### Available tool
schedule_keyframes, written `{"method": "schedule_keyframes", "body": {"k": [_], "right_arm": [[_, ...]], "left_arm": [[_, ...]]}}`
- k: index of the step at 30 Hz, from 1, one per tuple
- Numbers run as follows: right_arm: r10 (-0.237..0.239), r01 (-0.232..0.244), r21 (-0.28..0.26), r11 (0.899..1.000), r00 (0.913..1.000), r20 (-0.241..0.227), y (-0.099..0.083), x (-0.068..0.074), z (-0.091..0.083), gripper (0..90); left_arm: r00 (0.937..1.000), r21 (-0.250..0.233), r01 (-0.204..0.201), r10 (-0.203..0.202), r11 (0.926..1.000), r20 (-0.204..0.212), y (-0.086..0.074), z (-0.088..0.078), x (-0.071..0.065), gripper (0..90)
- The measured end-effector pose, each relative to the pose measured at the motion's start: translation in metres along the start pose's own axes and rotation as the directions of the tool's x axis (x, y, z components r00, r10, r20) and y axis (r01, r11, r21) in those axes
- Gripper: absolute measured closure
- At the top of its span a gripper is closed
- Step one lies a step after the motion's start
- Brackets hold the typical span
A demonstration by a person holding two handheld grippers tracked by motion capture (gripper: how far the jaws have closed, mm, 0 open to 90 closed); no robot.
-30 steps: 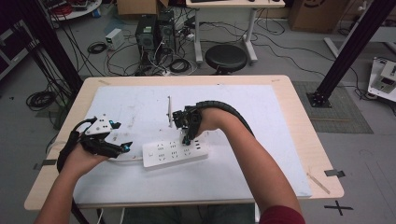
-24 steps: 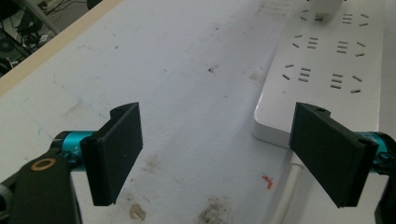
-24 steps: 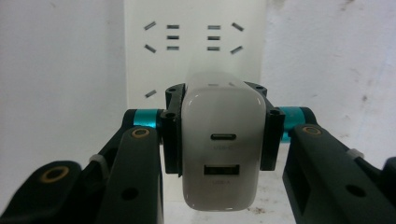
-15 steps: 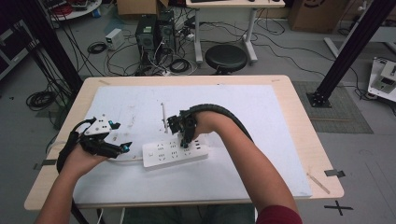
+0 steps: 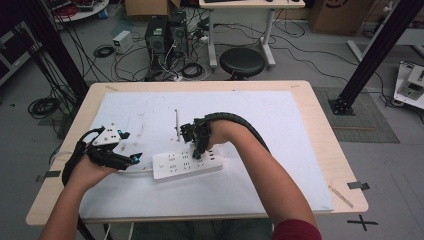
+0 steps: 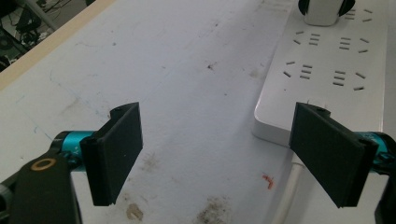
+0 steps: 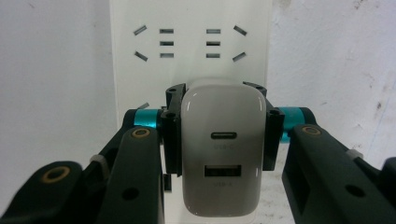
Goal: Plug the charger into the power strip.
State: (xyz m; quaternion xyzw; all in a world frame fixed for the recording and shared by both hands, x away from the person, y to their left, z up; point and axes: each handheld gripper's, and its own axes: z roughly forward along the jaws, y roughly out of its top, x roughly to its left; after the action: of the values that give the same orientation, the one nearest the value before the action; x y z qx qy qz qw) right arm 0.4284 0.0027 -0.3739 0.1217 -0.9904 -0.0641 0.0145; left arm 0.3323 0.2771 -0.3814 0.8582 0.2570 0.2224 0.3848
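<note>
The right gripper point(image 5: 199, 150) points down from a bent wrist, clamped on a white charger point(image 7: 222, 149) over the power strip point(image 5: 187, 163). The strip lies lengthwise along the tabletop's near edge, sockets up. The left gripper point(image 5: 131, 159) rests level, jaws apart, at its left end.

High view sits above the person's side, facing forward and down over the whole bench point(image 5: 320, 130). Left claw point(image 6: 215, 154) view rides low and close, looking along the mat toward the power strip point(image 6: 336, 60) at 1 o'clock. Right claw point(image 7: 219, 135) view looks nearly straight down, very near the white charger point(image 7: 219, 154). All three share the strip.
</note>
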Motion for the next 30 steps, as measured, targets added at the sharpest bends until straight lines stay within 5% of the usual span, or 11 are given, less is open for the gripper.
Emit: {"method": "schedule_keyframes", "body": {"k": [11,12,13,14,20,24,28,29,30], "right_arm": [[0.005,-0.006,0.024,1.0,0.9998,0.019,0.003,0.003,0.001,62.5],[0.032,-0.032,0.032,0.999,0.9994,0.011,0.002,0.002,0.0,51.6],[0.059,-0.06,0.024,0.998,0.9973,0.044,0.001,0.001,0.0,34.8],[0.102,-0.102,0.006,0.995,0.9933,0.054,-0.001,0.0,-0.003,31.5],[0.182,-0.164,-0.156,0.974,0.9775,0.107,-0.024,0.013,-0.03,27.6],[0.258,-0.215,-0.3,0.929,0.9596,0.111,-0.043,0.026,-0.038,25.0],[0.344,-0.263,-0.425,0.866,0.9303,0.127,-0.063,0.04,-0.044,21.8],[0.344,-0.263,-0.425,0.866,0.9303,0.127,-0.063,0.04,-0.044,21.8],[0.388,-0.28,-0.481,0.831,0.9112,0.139,-0.078,0.047,-0.048,21.5]], "left_arm": [[1.0,-0.004,-0.008,0.008,1.0,0.002,0.01,0.002,-0.004,17.4],[1.0,-0.005,-0.006,0.006,1.0,0.004,0.011,0.002,-0.004,17.4],[0.9999,-0.007,-0.008,0.008,0.9999,0.006,0.012,0.002,-0.005,17.4],[0.9999,-0.005,-0.012,0.012,0.9999,0.008,0.013,0.002,-0.005,17.4],[0.9997,-0.022,-0.021,0.021,0.9995,0.01,0.02,0.0,-0.005,17.4],[0.9993,-0.04,-0.031,0.031,0.9987,0.019,0.026,0.0,-0.006,17.4],[0.9987,-0.056,-0.039,0.04,0.9977,0.031,0.029,0.001,-0.007,17.4],[0.9987,-0.056,-0.039,0.04,0.9977,0.031,0.029,0.001,-0.007,17.4],[0.9987,-0.065,-0.036,0.038,0.9972,0.035,0.029,0.002,-0.007,17.4]]}}
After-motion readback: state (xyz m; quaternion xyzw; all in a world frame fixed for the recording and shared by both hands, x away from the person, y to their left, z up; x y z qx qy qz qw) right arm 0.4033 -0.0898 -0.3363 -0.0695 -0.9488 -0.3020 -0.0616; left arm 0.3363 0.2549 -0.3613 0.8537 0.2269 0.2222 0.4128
